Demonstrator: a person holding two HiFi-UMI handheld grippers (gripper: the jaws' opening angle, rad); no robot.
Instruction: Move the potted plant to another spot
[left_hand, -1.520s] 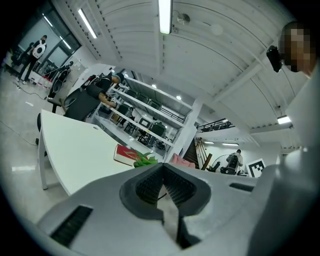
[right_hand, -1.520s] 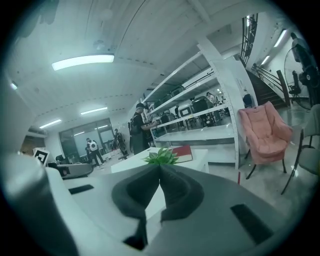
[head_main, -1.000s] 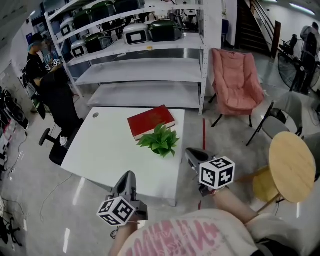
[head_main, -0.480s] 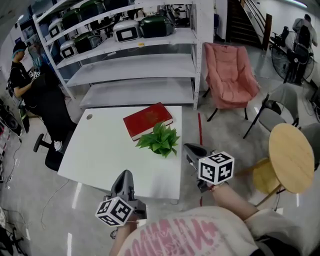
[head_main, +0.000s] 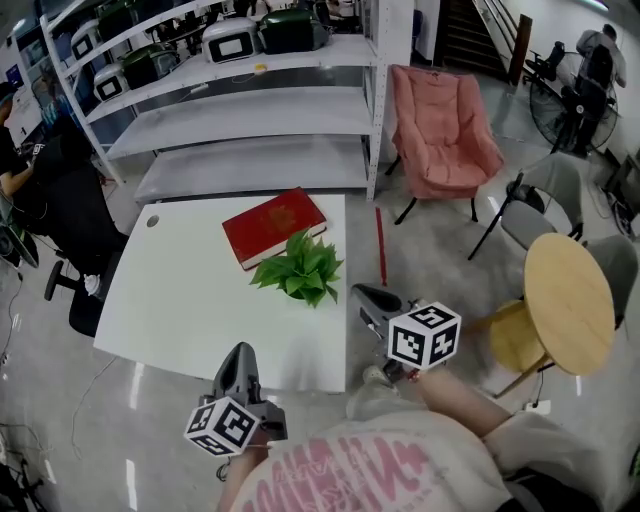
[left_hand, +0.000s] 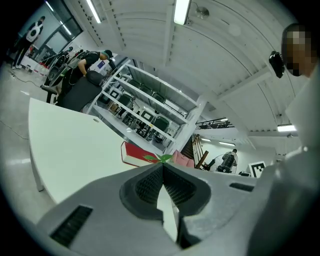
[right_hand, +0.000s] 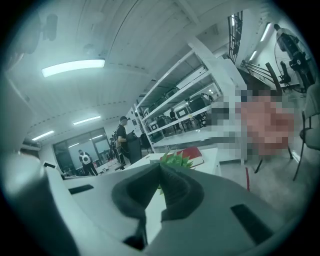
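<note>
A small green potted plant (head_main: 297, 270) stands on the white table (head_main: 190, 300) near its right edge, against a red book (head_main: 273, 226). In the left gripper view only the plant's leaf tips (left_hand: 163, 158) peek over the jaws; in the right gripper view the plant (right_hand: 176, 160) sits just beyond the jaw tips. My left gripper (head_main: 240, 353) hangs in front of the table's near edge, shut and empty. Off the table's right front corner, my right gripper (head_main: 360, 294) is shut with nothing in it, a short way right of the plant.
Grey shelving (head_main: 240, 110) with machines stands behind the table. A pink chair (head_main: 440, 130) is at the back right, a round wooden table (head_main: 568, 303) and a grey chair (head_main: 545, 215) at the right. A person in black (head_main: 50, 190) sits at the far left.
Both grippers have sunk slightly, and the head view has shifted so the table and plant sit further left and higher. The jaws stay shut.
</note>
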